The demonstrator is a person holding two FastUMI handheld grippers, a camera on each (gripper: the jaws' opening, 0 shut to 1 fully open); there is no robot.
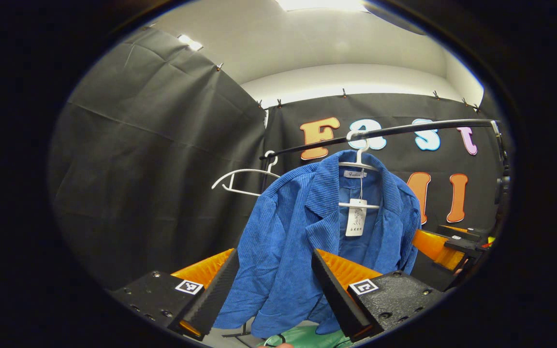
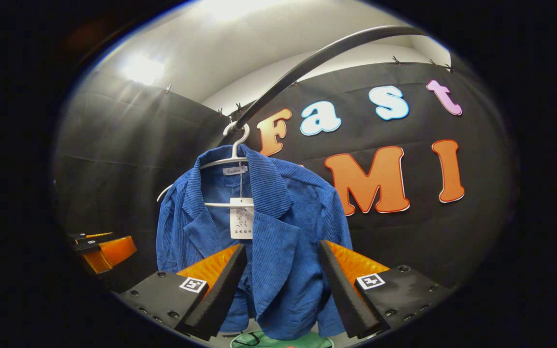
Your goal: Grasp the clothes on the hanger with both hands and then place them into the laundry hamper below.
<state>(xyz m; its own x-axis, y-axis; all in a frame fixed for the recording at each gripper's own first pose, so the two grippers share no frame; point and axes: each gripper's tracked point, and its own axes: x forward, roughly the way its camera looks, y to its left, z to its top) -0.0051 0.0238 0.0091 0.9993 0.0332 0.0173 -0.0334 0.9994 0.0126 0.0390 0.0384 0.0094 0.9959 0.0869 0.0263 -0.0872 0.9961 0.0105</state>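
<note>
Left gripper view: left gripper [image 1: 271, 290] has fingers spread wide, nothing between the pads, aimed at the blue corduroy jacket [image 1: 288, 241], which hangs just ahead, filling the gap betw. the fingers w/o clear contact. Jacket sits on a white hanger [image 1: 360, 162] hooked over a black rail [image 1: 404, 129] above and ahead of the gripper; paper tag [image 1: 356, 217] dangles at the collar opening. A second, bare white hanger [image 1: 240, 181] hangs on the same rail, up and to the left of the gripper. Green hamper rim [image 1: 302, 338] peeks below the jacket hem, betw. the fingertips. Other gripper's orange-black fingers show far right, beside the jacket's edge. Right gripper view: right gripper [image 2: 282, 290] also spread apart, empty, jacket [image 2: 278, 232] straight ahead and close, lower front framed by both fingers. Hanger [image 2: 235, 154] and rail [image 2: 307, 63] above; tag [image 2: 241, 217] at centre-left; hamper [image 2: 283, 340] directly below the hem. Left gripper's fingers appear far left, apart from the jacket.
</note>
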